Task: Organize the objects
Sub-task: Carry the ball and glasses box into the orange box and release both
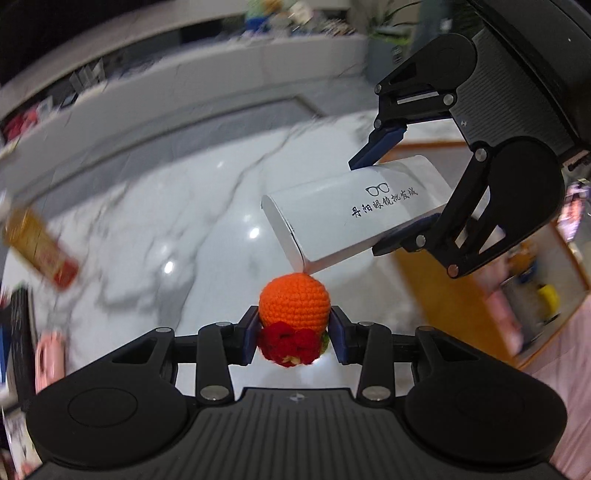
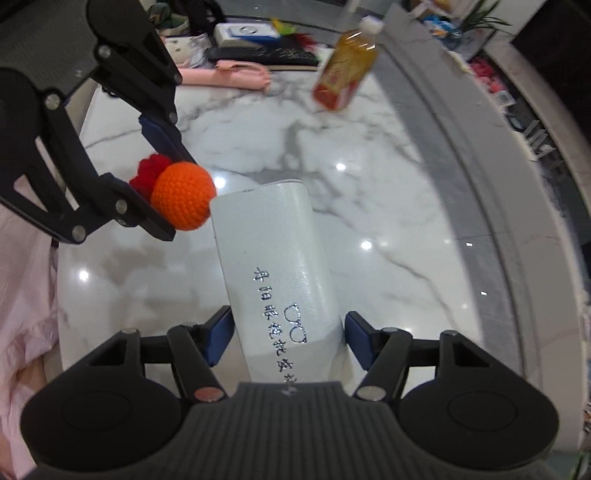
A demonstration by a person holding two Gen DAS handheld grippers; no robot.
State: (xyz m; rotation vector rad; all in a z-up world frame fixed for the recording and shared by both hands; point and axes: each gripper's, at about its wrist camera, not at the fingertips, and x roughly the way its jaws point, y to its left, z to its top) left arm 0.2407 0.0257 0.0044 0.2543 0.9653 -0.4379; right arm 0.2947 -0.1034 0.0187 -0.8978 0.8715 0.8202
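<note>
My left gripper (image 1: 294,334) is shut on a crocheted toy (image 1: 294,303) with an orange ball and a red ruffle, held above the marble table (image 1: 155,206). My right gripper (image 2: 290,341) is shut on a white glasses case (image 2: 275,273) printed with black characters and a spectacles logo. In the left wrist view the right gripper (image 1: 400,194) holds that case (image 1: 354,218) at the upper right, its near end just above the toy. In the right wrist view the left gripper (image 2: 168,192) carries the toy (image 2: 181,201) at the left, touching the case's far end.
A bottle of amber drink (image 2: 345,64) with a red label lies on the marble at the far side. A pink pouch (image 2: 229,74), a black keyboard (image 2: 262,56) and a white box (image 2: 245,32) lie at the table's end. An orange-rimmed box (image 1: 517,280) with small items sits at the right.
</note>
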